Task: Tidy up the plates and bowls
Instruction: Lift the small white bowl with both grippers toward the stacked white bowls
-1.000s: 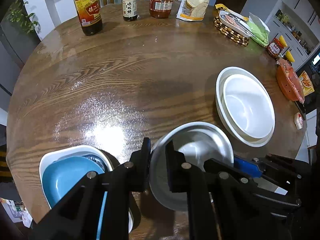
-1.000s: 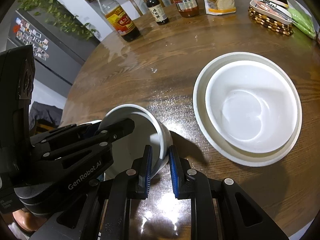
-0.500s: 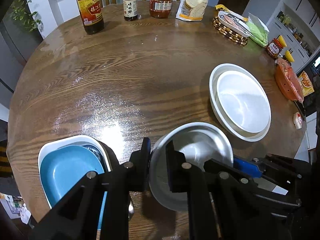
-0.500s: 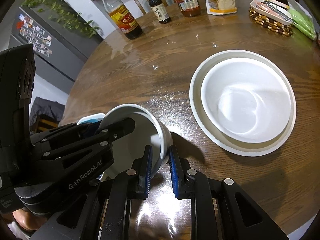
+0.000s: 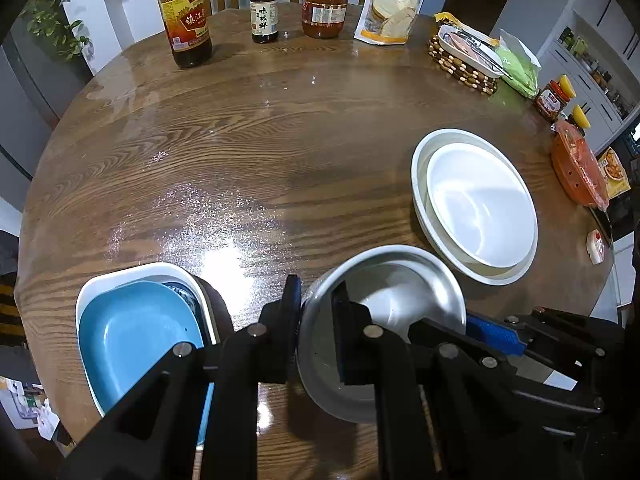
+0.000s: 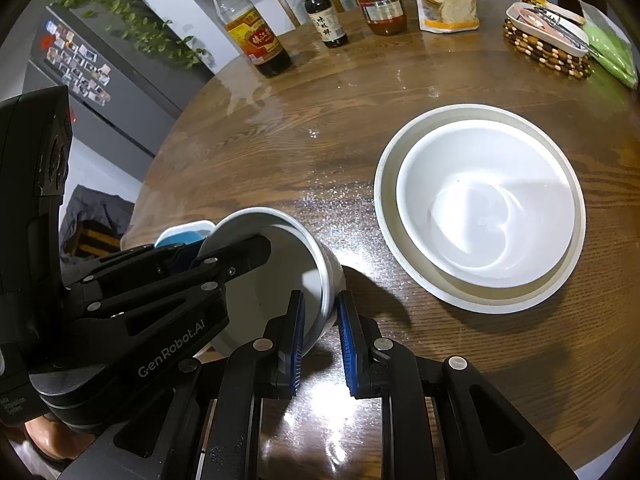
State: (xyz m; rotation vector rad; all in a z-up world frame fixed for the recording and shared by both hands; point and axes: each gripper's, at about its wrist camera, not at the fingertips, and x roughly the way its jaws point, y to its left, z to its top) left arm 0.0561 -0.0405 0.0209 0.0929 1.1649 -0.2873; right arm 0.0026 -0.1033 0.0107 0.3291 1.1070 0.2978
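Observation:
Both grippers hold one small white bowl (image 5: 392, 300), lifted and tilted above the table's near edge. My left gripper (image 5: 316, 300) is shut on its left rim. My right gripper (image 6: 320, 312) is shut on its opposite rim; the bowl also shows in the right wrist view (image 6: 288, 264). A white bowl (image 5: 480, 208) sits nested in a larger white plate (image 5: 420, 184) at the right, also in the right wrist view (image 6: 488, 200). A blue dish (image 5: 132, 344) lies in a white rectangular dish (image 5: 132, 272) at the near left.
At the table's far edge stand a vinegar bottle (image 5: 186, 16), a dark sauce bottle (image 5: 264, 8), a red sauce bottle (image 5: 324, 4) and a flour bag (image 5: 392, 4). A beaded trivet with a tray (image 5: 464, 56), a jar (image 5: 554, 100) and an orange packet (image 5: 578, 168) line the right edge.
Both grippers have kept their grip on the small bowl and pulled back and up a little; the table and the nested white bowl look slightly farther away.

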